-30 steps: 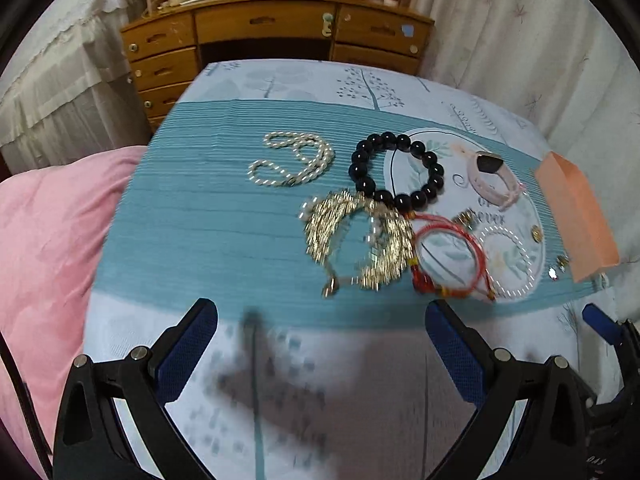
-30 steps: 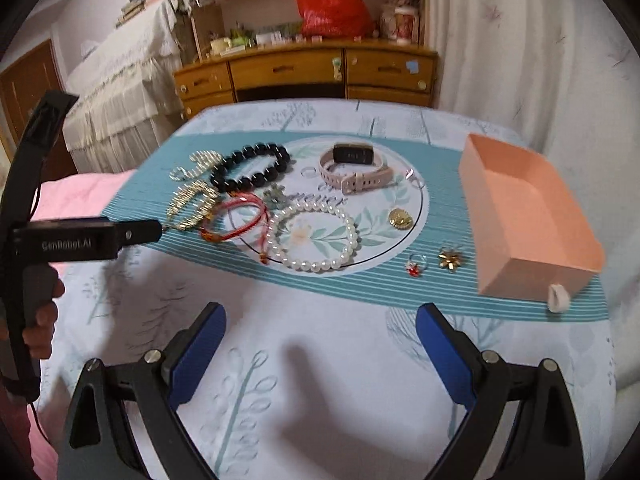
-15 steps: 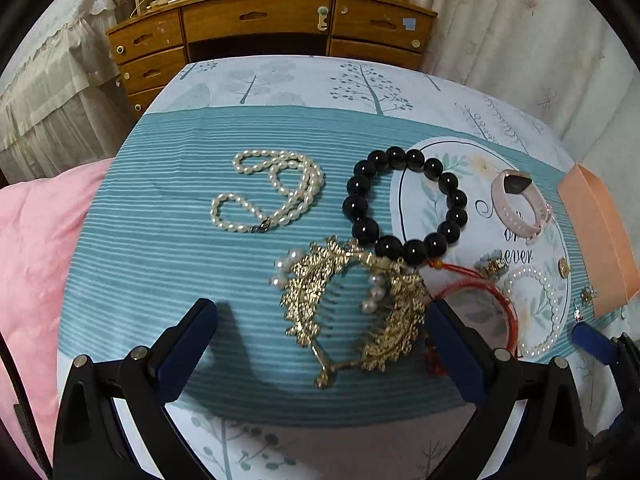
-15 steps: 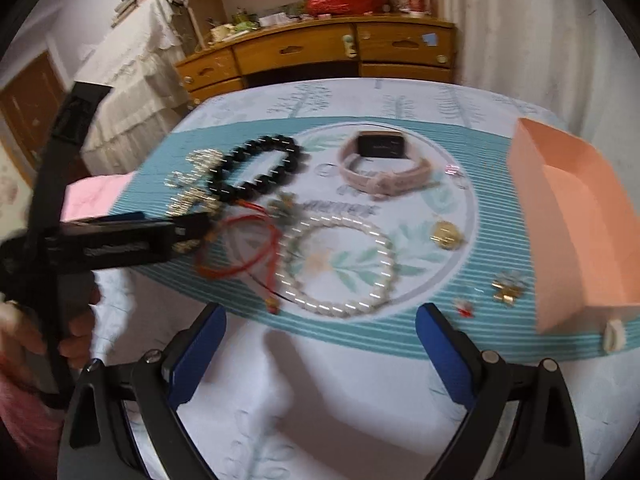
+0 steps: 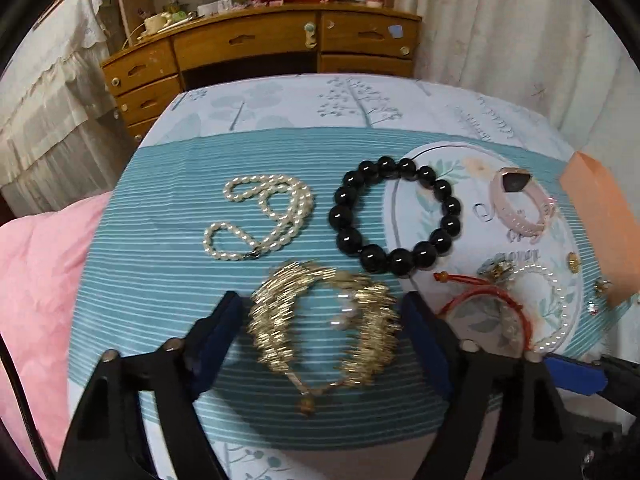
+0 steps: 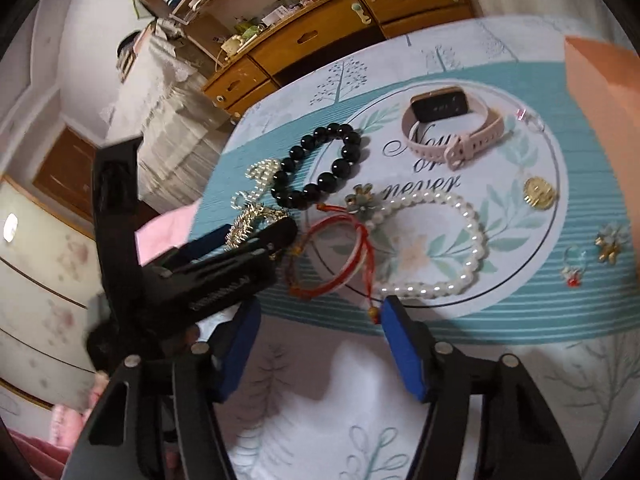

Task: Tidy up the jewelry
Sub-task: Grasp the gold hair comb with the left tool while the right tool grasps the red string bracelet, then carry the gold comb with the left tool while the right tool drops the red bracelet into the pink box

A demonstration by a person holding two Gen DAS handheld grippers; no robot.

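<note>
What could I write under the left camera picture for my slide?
Left gripper closing around a gold hair comb, beside pearls and black beads.

Wooden desk [image 5: 256,46] with drawers beyond the bed, pale curtain [image 5: 508,28] alongside, dim indoor light.

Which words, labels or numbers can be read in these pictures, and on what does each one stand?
"Now or never": script on the round white print of the bedspread, right wrist view; partly covered by the pink watch.
White lettering on the left hand-held gripper, on its black body in the right wrist view: too blurred to read.
Watch screen: dark, no figures.
Items on the wooden desk: too small to read.
</note>
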